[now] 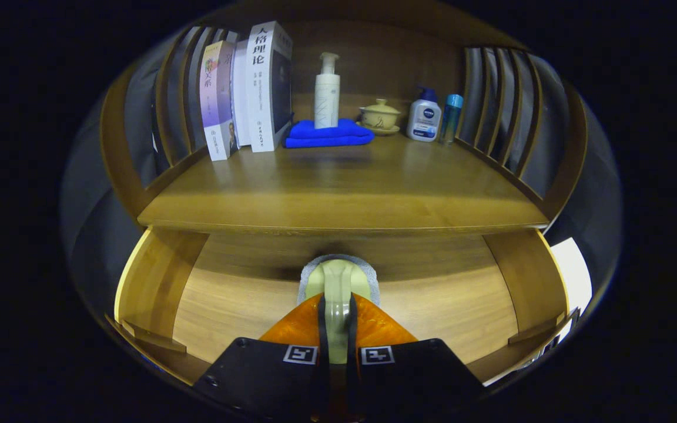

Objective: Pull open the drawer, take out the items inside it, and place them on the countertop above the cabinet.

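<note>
Drawer [156,282] pulled open. Tongs [337,317] pinching pale object [337,282] between fingers, held over drawer floor, its long axis along fingers. Counter [338,188] lies above and ahead, past front edge; lift must clear that edge.

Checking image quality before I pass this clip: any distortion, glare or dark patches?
Gripper view: fisheye bends the countertop edge and open drawer walls; deep shadow lies under the countertop, behind the pale item that the gripper is shut on; mild sheen on the wood; shelf items stay sharp.
</note>
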